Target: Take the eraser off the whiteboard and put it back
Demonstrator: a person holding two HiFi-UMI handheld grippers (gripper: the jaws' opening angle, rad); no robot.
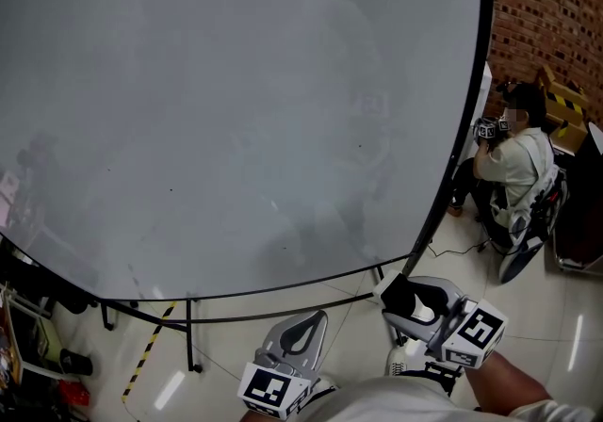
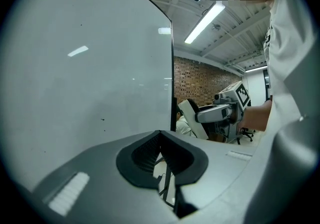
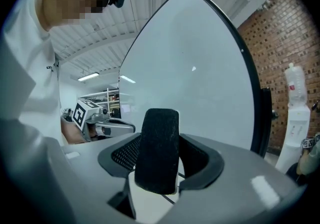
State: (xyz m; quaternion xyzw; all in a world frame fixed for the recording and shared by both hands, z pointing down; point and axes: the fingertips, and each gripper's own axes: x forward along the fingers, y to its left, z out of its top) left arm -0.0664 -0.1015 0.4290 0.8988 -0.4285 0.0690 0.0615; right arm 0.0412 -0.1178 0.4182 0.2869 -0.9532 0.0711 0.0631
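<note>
The big whiteboard [image 1: 236, 109] fills most of the head view and shows blank. The eraser [image 1: 409, 297], black felt on a white body, is off the board, a short way in front of its lower right corner. My right gripper [image 1: 407, 300] is shut on it. In the right gripper view the eraser [image 3: 157, 150] stands upright between the pads with its felt face toward the camera, and the whiteboard [image 3: 200, 88] lies just beyond. My left gripper [image 1: 314, 319] hangs to the left, below the board's bottom edge. It is shut with nothing in it [image 2: 162, 155].
A black metal stand [image 1: 188, 335] carries the board, with yellow-black tape [image 1: 146, 354] on the floor by it. A seated person [image 1: 513, 166] is at the right before a brick wall [image 1: 546, 6]. Clutter [image 1: 28, 335] sits at the lower left. A water dispenser [image 3: 295, 118] stands right.
</note>
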